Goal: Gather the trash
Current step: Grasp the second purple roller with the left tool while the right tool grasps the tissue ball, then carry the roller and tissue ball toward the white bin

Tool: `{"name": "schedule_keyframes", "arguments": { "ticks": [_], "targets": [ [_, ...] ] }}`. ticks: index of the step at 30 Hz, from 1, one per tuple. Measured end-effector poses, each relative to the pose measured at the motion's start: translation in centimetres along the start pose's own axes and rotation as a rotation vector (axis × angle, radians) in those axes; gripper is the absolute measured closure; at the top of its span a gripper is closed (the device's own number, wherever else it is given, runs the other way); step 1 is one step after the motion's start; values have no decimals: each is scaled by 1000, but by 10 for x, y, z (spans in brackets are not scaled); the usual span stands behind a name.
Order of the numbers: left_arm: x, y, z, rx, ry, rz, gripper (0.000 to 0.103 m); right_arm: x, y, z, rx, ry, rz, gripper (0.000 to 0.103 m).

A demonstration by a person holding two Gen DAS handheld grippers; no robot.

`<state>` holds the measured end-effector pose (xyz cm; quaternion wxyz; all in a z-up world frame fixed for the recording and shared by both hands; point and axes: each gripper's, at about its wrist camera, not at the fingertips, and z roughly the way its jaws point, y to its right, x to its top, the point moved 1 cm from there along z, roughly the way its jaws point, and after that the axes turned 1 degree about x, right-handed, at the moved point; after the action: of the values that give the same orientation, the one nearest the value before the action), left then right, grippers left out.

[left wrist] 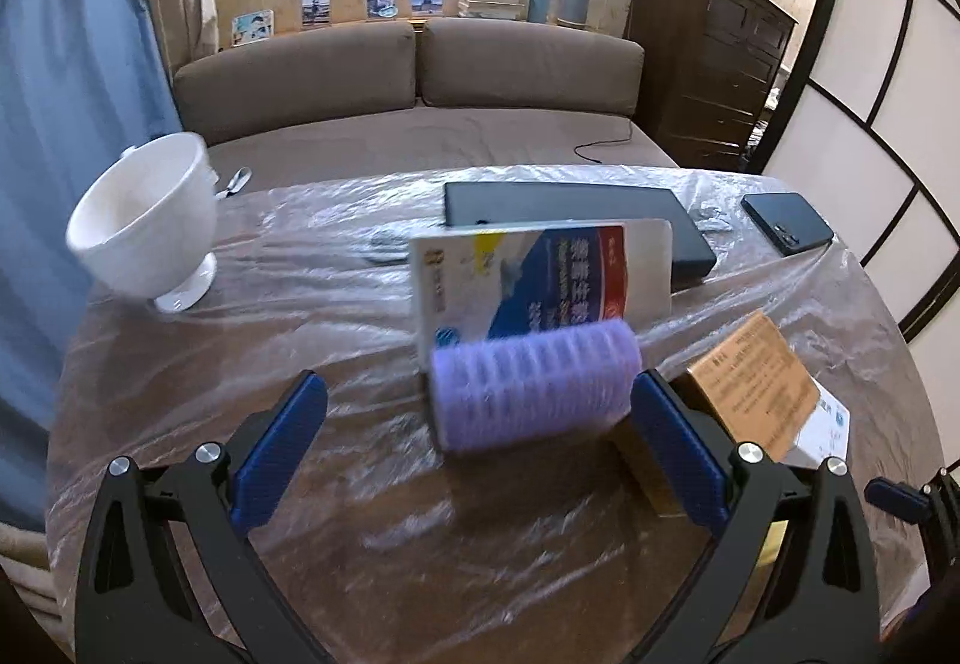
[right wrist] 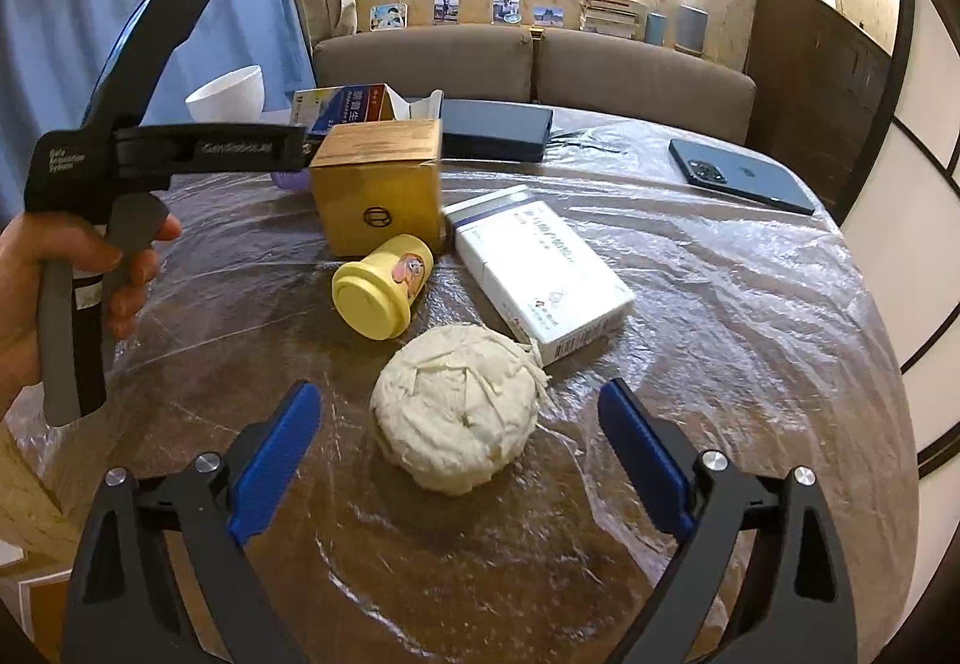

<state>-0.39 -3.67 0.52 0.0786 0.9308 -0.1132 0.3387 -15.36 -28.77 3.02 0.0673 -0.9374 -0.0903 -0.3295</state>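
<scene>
In the left wrist view my left gripper (left wrist: pixel 477 412) is open, its blue fingers (left wrist: pixel 282 439) on either side of a purple ribbed roller (left wrist: pixel 534 385) lying on the plastic-covered table (left wrist: pixel 300 304). A red, white and blue box (left wrist: pixel 540 277) stands just behind the roller. In the right wrist view my right gripper (right wrist: pixel 459 424) is open around a crumpled off-white paper ball (right wrist: pixel 456 415), not touching it. A yellow cup (right wrist: pixel 384 286) lies on its side beyond the ball, beside a white box (right wrist: pixel 540 274) and a brown cardboard box (right wrist: pixel 378 181).
A white bowl (left wrist: pixel 147 226) stands at the table's left edge. A black flat case (left wrist: pixel 570 220) and a dark phone (left wrist: pixel 786 223) lie at the far side. A gold box (left wrist: pixel 750 388) sits at the right. A sofa (left wrist: pixel 408 75) is behind the table.
</scene>
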Motion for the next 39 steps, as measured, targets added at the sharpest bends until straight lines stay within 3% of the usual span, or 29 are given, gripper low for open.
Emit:
{"name": "schedule_keyframes", "arguments": {
  "ticks": [6,8,10,14,17,22,23,39],
  "targets": [
    [2,12,9,-10,-3,11,1,-1,0,7,-2,-12,10,15],
    [0,13,13,-12,-14,1,2,-2,-1,7,4,-10,16,21],
    [-2,13,15,-32,-24,-14,8,-3,-1,9,14,-18,20,25],
    [-10,13,15,-59,-44,-28,8,-4,-3,10,14,-22,12,27],
    [-13,14,10,-77,-41,-25,17,-5,-4,9,25,-17,10,29],
    [-15,18,4,-102,-60,17,59,-6,-5,7,41,-15,5,45],
    [-16,18,2,-112,-65,18,59,-6,-5,6,44,-13,7,51],
    [-46,23,-41,-153,-57,24,59,-16,3,-22,109,-1,39,52]
  ]
}}
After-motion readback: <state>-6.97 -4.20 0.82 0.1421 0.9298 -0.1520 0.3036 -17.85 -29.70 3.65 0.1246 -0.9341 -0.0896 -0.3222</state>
